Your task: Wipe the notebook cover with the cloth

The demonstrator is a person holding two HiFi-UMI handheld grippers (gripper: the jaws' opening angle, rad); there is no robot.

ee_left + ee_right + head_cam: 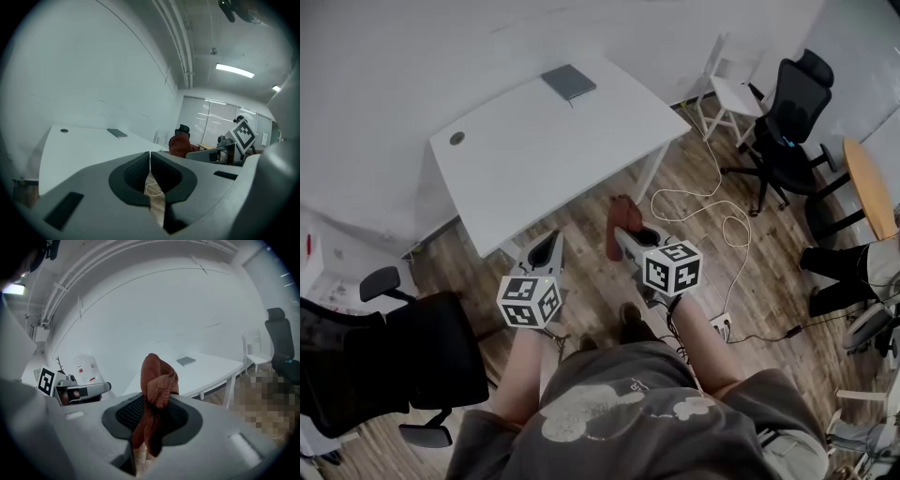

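Far from both tongs: a grey notebook [568,82], flat and shut near the back edge of the white tabletop [534,155]. Short of that tabletop, side by side over the wooden floor [600,202]: left tongs [546,248] and right tongs [626,232]. On the left, jaws pressed together on nothing, floorboards visible through the slit below. On the right, clamped tight on a rust-red cloth [157,390], bunched upright above the pads and trailing down beneath them. Across the boards, a looping white cable [712,202].
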